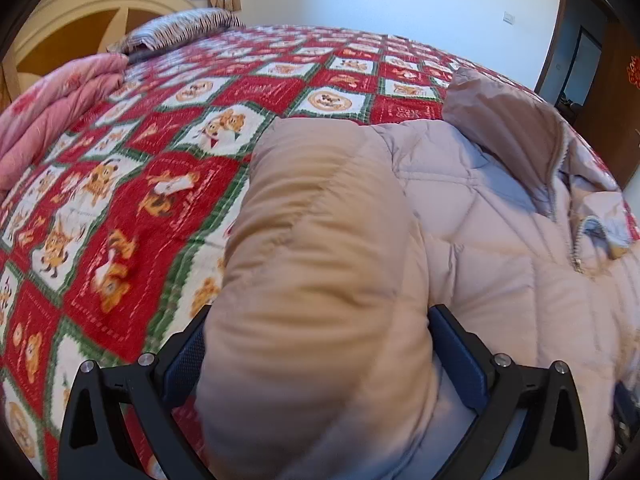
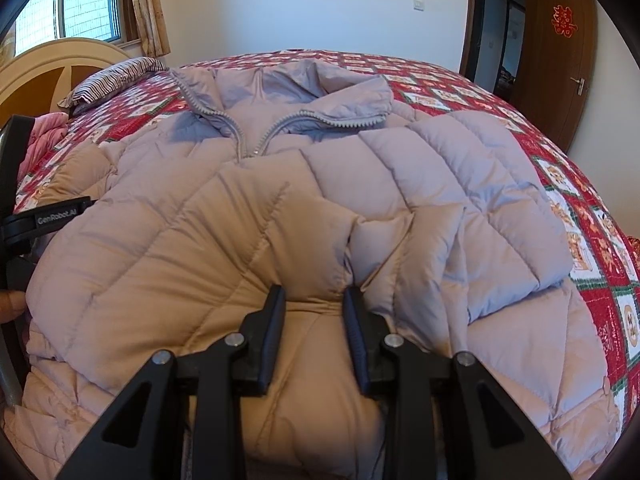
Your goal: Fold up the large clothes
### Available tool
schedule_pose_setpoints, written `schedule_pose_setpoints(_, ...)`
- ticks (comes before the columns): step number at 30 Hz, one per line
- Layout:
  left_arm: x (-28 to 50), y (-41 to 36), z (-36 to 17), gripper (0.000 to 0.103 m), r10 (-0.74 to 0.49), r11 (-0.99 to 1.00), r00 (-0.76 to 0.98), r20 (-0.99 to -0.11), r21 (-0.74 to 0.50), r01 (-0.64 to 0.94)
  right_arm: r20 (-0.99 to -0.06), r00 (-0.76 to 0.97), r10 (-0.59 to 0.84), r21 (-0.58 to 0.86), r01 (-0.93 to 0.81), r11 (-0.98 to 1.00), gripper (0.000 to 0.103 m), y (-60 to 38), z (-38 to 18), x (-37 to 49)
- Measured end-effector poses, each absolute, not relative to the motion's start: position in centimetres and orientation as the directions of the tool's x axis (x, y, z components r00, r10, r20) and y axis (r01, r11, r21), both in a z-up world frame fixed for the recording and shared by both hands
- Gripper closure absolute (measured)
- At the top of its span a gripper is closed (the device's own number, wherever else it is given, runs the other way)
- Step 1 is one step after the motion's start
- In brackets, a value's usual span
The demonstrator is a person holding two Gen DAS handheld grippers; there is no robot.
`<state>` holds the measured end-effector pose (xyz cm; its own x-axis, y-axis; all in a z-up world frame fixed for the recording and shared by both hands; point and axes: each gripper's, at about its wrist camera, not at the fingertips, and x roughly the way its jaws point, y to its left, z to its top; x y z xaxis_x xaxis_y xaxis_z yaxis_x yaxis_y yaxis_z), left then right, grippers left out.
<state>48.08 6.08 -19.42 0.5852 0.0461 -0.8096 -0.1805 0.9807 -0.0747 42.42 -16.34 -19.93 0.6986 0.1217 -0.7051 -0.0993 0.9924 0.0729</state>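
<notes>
A pale pink quilted down jacket [image 2: 248,216] lies front up on the bed, collar [image 2: 280,92] at the far end, zipper part open. One sleeve [image 2: 472,216] is folded across its chest. My right gripper [image 2: 314,300] is shut on a bunched fold of the jacket near its lower middle. In the left wrist view my left gripper [image 1: 316,336] is closed around the thick puffy other sleeve [image 1: 320,240], held above the bedspread beside the jacket body [image 1: 500,240]. The left gripper body also shows in the right wrist view [image 2: 44,220] at the left edge.
The bed has a red, white and green patchwork bedspread [image 1: 140,200]. A folded pink quilt [image 1: 52,112] and a striped pillow [image 1: 180,28] lie by the headboard [image 1: 80,12]. A wooden door [image 2: 560,52] stands at the right.
</notes>
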Motion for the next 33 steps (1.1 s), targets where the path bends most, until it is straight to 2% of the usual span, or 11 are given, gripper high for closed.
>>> schedule_pose_setpoints(4,46.6,5.1,-15.2,0.001,-0.001,0.994,0.622,-0.783,-0.069,-0.086,-0.723,0.665,0.185,0.119,-0.145,0.982,0.066,-17.3,-19.1,42.5)
schedule_pose_setpoints(5,46.5,4.8,-13.8,0.001,-0.008,0.996,0.641,-0.767,-0.062,-0.061,-0.734,0.651,0.193,0.116,-0.159,0.980,0.060,-17.3,-18.8,42.5)
schedule_pose_setpoints(7,47.2,4.5,-11.5,0.001,-0.035,0.998,0.670,-0.741,-0.066,-0.021,-0.746,0.622,0.237,0.139,-0.203,0.969,0.041,-17.8,-17.3,42.5)
schedule_pose_setpoints(8,48.1,4.3,-10.6,0.001,-0.054,0.997,0.673,-0.737,-0.076,-0.004,-0.737,0.624,0.259,0.152,-0.220,0.964,0.025,-18.1,-16.5,42.5)
schedule_pose_setpoints(9,49.3,4.1,-10.1,0.001,-0.082,0.995,0.665,-0.742,-0.099,0.011,-0.715,0.649,0.258,0.139,-0.230,0.963,0.017,-18.6,-15.2,42.6)
schedule_pose_setpoints(11,51.8,3.8,-9.4,0.001,-0.110,0.991,0.652,-0.750,-0.135,0.012,-0.688,0.685,0.241,0.107,-0.232,0.967,0.012,-19.1,-13.5,43.2)
schedule_pose_setpoints(20,61.8,-0.3,-8.7,0.001,-0.093,0.995,0.662,-0.744,-0.100,0.028,-0.667,0.721,0.188,0.066,-0.194,0.979,0.012,-21.5,-10.3,53.6)
schedule_pose_setpoints(26,66.4,-1.5,-12.6,0.001,-0.075,0.997,0.593,-0.802,-0.070,0.033,-0.696,0.696,0.177,0.007,-0.240,0.971,0.012,-20.6,-11.0,59.6)
schedule_pose_setpoints(31,66.3,-2.0,-14.9,0.002,-0.113,0.993,0.592,-0.798,-0.072,0.093,-0.737,0.660,0.146,-0.070,-0.289,0.955,0.012,-19.0,-12.9,62.9)
schedule_pose_setpoints(32,66.4,-2.0,-15.1,0.004,-0.121,0.992,0.596,-0.794,-0.076,0.101,-0.741,0.657,0.138,-0.088,-0.299,0.950,0.013,-18.6,-13.3,63.4)
schedule_pose_setpoints(33,66.3,-1.9,-15.3,0.018,-0.137,0.990,0.597,-0.791,-0.086,0.113,-0.743,0.657,0.129,-0.105,-0.305,0.946,0.016,-18.4,-13.6,63.9)
